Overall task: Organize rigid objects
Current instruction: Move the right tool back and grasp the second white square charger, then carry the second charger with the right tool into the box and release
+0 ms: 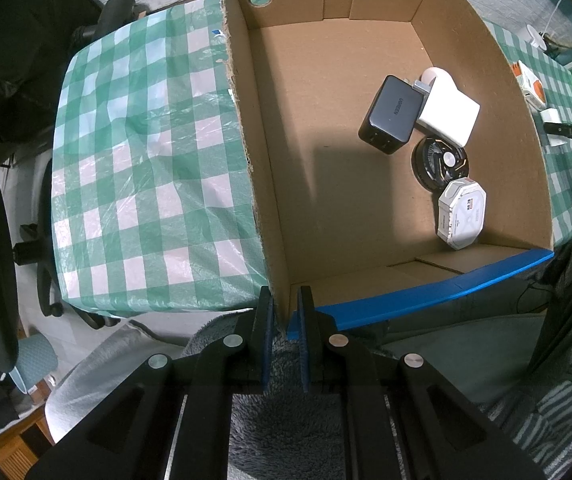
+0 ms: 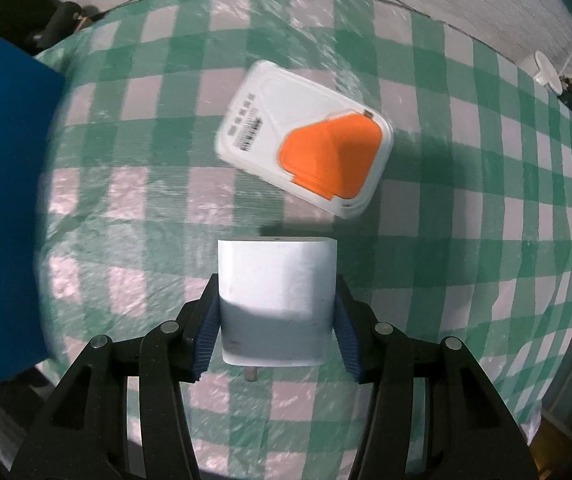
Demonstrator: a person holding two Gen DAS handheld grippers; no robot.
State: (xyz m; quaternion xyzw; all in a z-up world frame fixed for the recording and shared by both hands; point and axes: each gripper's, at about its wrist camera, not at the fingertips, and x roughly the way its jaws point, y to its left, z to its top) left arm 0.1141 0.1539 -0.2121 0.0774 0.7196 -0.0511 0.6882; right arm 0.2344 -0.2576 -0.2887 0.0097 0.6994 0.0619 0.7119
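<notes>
Right claw holds white charger above surface | left claw narrow, pinching box corner | box at 9 o'clock: carry level, release low near black charger.

blue box wall: cut off left | orange-white case: label blurred

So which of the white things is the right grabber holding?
The plain white charger, pinched between the right gripper's blue pads. The other white thing, the case with the orange patch, lies untouched on the checked cloth beyond it.
</notes>
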